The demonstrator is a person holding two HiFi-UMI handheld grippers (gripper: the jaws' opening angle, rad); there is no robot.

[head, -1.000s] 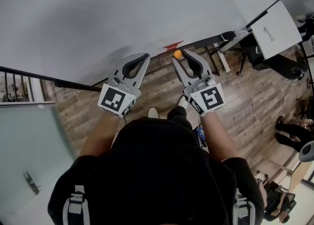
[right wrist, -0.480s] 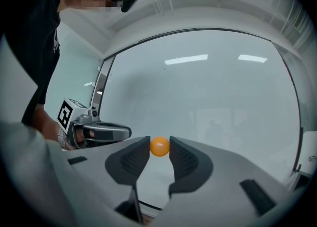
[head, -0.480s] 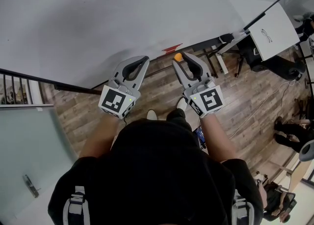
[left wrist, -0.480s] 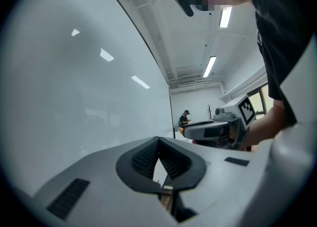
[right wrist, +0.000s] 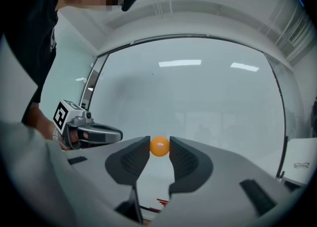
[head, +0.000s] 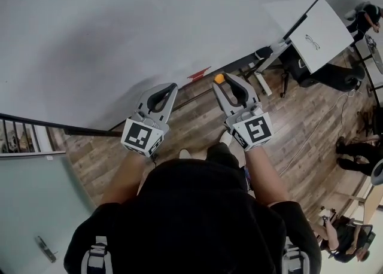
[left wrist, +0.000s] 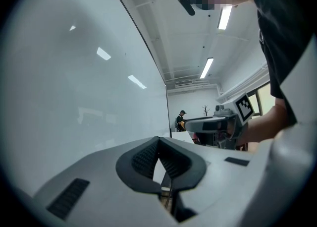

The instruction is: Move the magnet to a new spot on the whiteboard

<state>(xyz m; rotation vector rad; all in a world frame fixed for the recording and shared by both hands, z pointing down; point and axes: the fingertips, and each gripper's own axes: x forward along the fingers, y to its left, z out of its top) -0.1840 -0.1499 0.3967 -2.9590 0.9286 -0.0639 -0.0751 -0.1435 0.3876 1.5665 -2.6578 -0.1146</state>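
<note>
Whiteboard (head: 149,21) close ahead, magnet (right wrist: 159,146) pinched in right tongs (right wrist: 159,148), left tongs (left wrist: 158,141) closed

**Head view:** mounted above the person's head, facing steeply down. The whiteboard (head: 149,21) fills the far side. The left gripper (head: 172,86) and right gripper (head: 221,79) sit near, with the wooden floor (head: 194,114) well below.

**Left gripper view:** rides close behind its own jaws, facing along the whiteboard's surface towards the right. The right gripper appears at right (marker cube showing).

**Right gripper view:** rides close behind its own jaws, facing the whiteboard squarely. The left gripper appears at left.

**Shared:** the whiteboard in all three views; the magnet (right wrist: 159,146) in the head and right gripper views.
</note>
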